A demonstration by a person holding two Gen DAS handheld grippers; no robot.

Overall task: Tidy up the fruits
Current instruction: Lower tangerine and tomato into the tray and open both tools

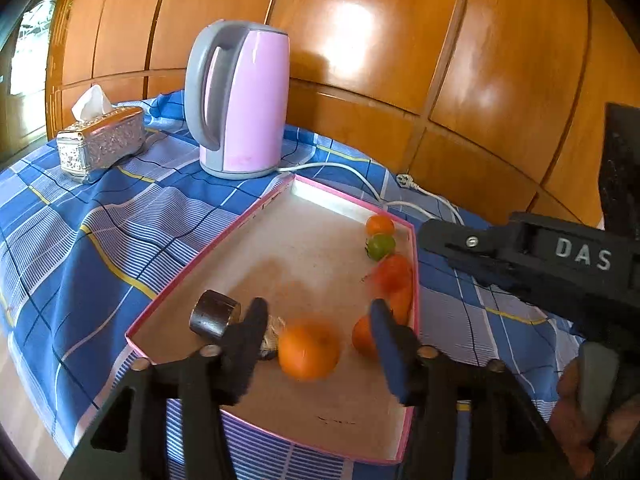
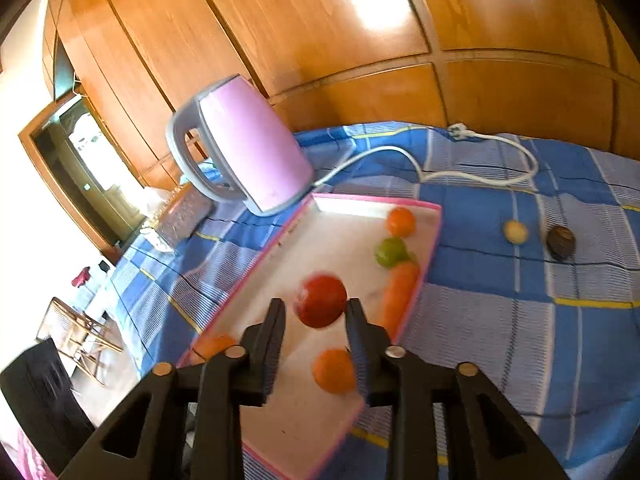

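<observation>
Between our left gripper's (image 1: 318,322) parted, unclenched fingers lies a blurred orange (image 1: 308,351) on the pink-rimmed tray (image 1: 224,236), untouched. Our right gripper (image 2: 316,312) also stands parted, a red apple (image 2: 320,301) just ahead between its tips, contact unclear. Beyond it lie a carrot (image 2: 398,292), a green fruit (image 2: 390,251) and another orange (image 2: 401,222).

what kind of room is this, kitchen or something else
Probably a home living or dining room: a table under a blue checked cloth, wood-panelled cupboards behind, and a pink kettle beside a tissue box.
</observation>
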